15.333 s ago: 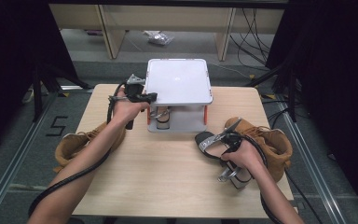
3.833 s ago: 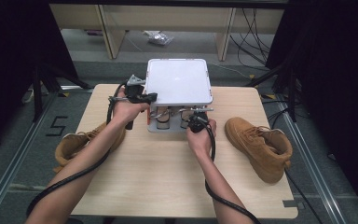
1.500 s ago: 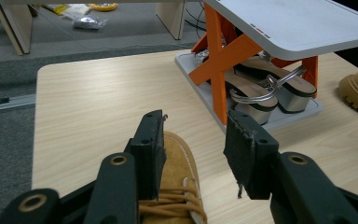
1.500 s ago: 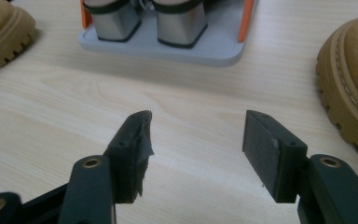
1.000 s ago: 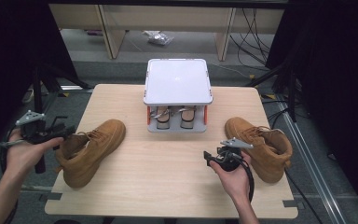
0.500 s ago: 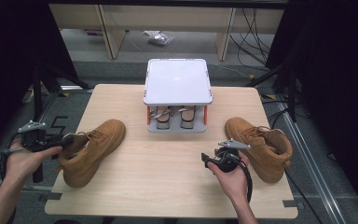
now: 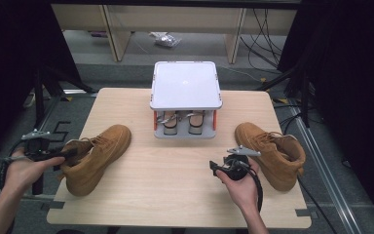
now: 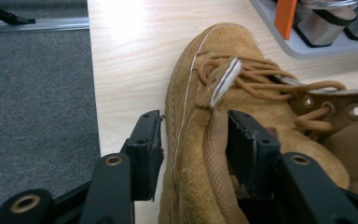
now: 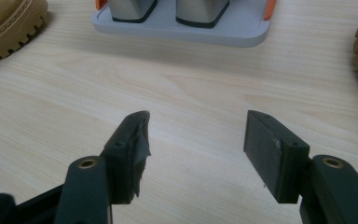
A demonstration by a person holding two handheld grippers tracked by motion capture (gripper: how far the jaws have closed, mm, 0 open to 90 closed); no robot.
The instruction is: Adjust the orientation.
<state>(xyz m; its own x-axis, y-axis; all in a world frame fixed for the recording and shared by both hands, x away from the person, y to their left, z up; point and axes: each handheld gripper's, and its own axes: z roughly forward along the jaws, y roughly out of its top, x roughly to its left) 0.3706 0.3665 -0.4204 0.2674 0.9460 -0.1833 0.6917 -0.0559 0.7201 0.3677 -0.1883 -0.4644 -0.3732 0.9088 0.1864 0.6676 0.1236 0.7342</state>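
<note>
A tan lace-up boot [image 7: 97, 153] lies at the table's left, toe toward the rack. My left gripper [image 7: 70, 153] is at its ankle opening. In the left gripper view the left gripper [image 8: 195, 126] is open and straddles the boot's [image 8: 205, 60] side wall, one jaw outside and one inside, with a thin gap at the outer jaw. The matching boot [image 7: 272, 153] lies at the right. Just left of it, my right gripper [image 7: 215, 169] hovers open over bare wood, and nothing is between its jaws [image 9: 196, 123].
A small grey rack with orange posts and a white lid [image 7: 186, 85] stands at the back centre, with a pair of silver heeled shoes [image 7: 182, 122] under the lid. The rack's base [image 9: 182, 28] lies ahead of my right gripper. Grey carpet [image 8: 32, 93] lies beyond the table's left edge.
My left gripper has moved right, from off the table's edge up to the left boot, and now has its jaws around the collar. The right gripper has hardly moved.
</note>
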